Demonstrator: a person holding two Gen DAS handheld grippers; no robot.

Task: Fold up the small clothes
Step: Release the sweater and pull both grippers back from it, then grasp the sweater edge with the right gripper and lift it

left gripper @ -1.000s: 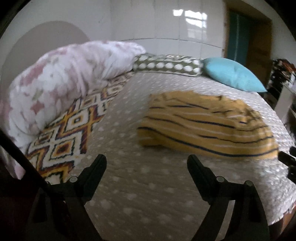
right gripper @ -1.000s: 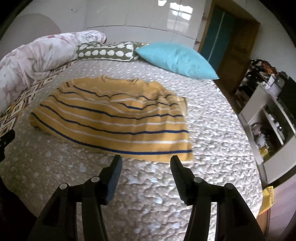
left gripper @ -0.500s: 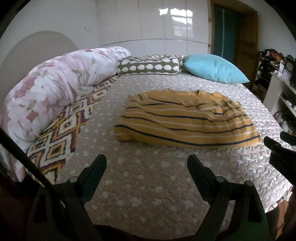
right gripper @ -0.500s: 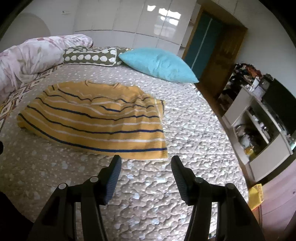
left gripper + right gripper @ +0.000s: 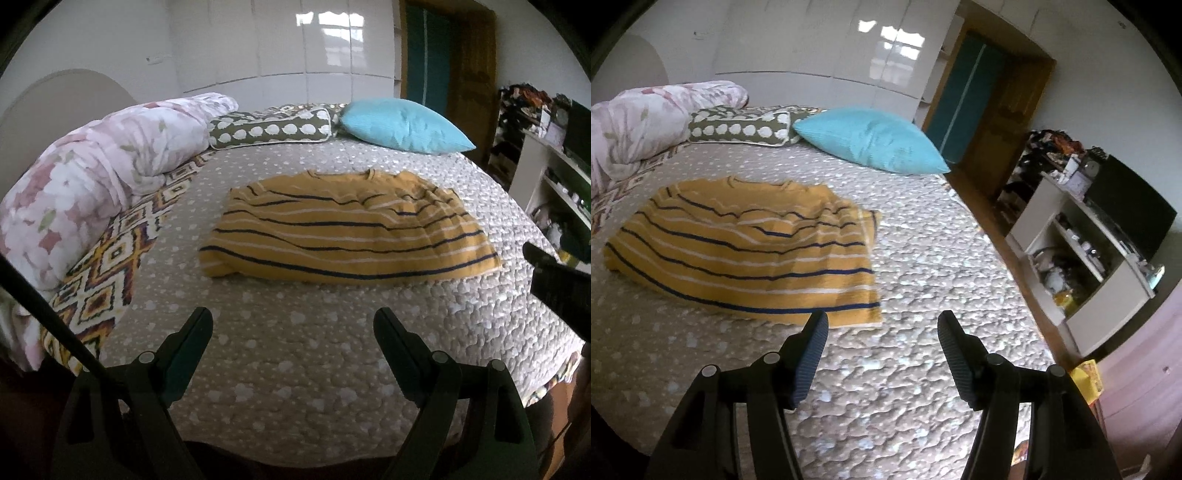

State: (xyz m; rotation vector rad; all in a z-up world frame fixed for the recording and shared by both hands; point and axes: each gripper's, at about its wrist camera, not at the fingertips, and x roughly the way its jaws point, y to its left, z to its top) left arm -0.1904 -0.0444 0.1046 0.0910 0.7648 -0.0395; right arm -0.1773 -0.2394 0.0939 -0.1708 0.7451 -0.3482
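Presently, a yellow striped top point(image 5: 351, 236) lies roughly folded on the bed point(image 5: 295, 350), near the middle of the quilted grey cover with its white dots. Dark and white stripes run across the cloth; its neckline faces the pillows and its lower hem faces the cameras. The surface is rumpled toward the right side, where the fabric bunches in small ridges (a sleeve edge seems to be tucked there, though this cannot be confirmed).

Left hand-held gripper point(image 5: 293, 325): released, jaws set wide, nothing between them, hovering over bare cover short of the top's near edge. Right hand-held gripper point(image 5: 882, 328): jaws opening, nothing between the ribbed pads point(image 5: 812, 350); it hangs above the cover just beside the near right corner of the top, not touching it. In the left wrist view a dark part of the right tool shows at the right edge point(image 5: 557, 280).

Surroundings noted: a turquoise pillow point(image 5: 402, 127) and an olive pillow with white spots point(image 5: 273, 129) at the head of the bed; a rolled floral duvet point(image 5: 92, 177) along the left side, lying over a diamond-patterned blanket point(image 5: 110, 269). Glossy white wardrobe doors point(image 5: 820, 48) stand behind the bed. A white shelf unit point(image 5: 1082, 266), cluttered with small items, stands to the right.
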